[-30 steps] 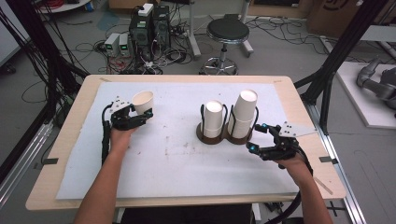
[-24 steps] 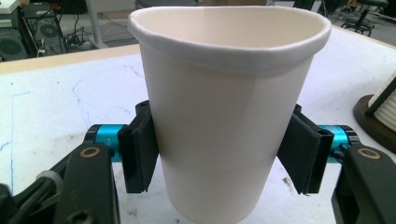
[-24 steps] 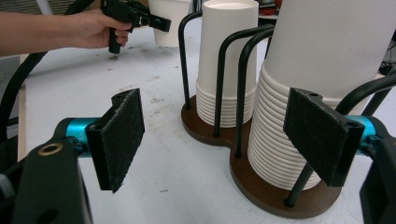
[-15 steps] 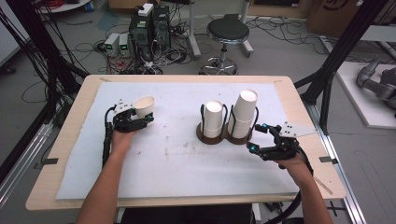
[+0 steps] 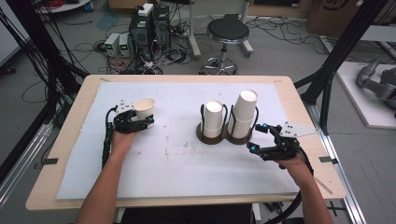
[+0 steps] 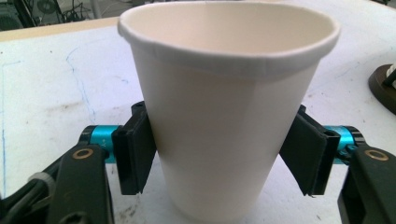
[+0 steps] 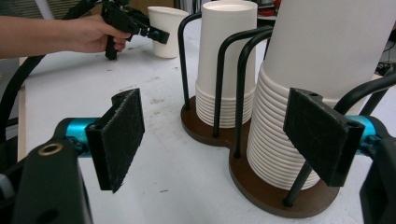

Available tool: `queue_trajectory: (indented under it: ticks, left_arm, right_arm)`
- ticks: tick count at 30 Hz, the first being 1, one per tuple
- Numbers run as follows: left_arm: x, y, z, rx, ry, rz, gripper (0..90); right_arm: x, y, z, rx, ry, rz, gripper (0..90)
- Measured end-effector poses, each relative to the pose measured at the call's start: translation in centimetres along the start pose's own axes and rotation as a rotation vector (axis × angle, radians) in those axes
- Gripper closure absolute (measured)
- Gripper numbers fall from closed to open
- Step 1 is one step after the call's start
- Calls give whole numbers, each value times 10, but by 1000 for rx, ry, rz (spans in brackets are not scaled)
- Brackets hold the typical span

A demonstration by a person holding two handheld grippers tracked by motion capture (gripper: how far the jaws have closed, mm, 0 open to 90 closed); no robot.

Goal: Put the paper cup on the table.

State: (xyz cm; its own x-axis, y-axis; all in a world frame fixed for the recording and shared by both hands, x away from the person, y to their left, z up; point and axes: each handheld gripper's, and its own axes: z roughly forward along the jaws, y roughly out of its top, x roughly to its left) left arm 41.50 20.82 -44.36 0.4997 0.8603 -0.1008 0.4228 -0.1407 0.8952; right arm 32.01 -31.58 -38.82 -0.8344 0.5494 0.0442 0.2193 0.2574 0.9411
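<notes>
We saw the paper cup (image 6: 229, 112) upright at 12 o'clock between our left gripper's (image 6: 224, 154) just-opened jaws, unpressed.

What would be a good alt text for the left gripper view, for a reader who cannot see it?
A white paper cup stands upright on the white table cover, between the two black pads of the left claw. The jaws have just been opening: the left pad sits at the cup's wall, the right pad stands slightly apart.

Upright white paper cup (image 6: 224, 116) between just-opening tongs (image 6: 224, 156), right pad clear of it
</notes>
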Motion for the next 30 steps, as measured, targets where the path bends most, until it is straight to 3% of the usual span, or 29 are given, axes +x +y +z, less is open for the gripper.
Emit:
queue_trajectory:
  ticks: [5, 13, 22, 30]
  left_arm:
    - [-2, 0, -4, 36, 8, 1, 304]
    - [-2, -7, -13, 27, 3, -29, 255]
    - [-6, -6, -24, 15, 7, -6, 236]
    - [-10, -14, -48, -8, -8, 3, 236]
  right_arm:
    - [0, 0, -1, 0, 0, 2, 210]
    - [1, 1, 1, -4, 2, -4, 210]
    - [1, 1, 2, 0, 5, -3, 209]
    - [1, 0, 1, 2, 4, 2, 209]
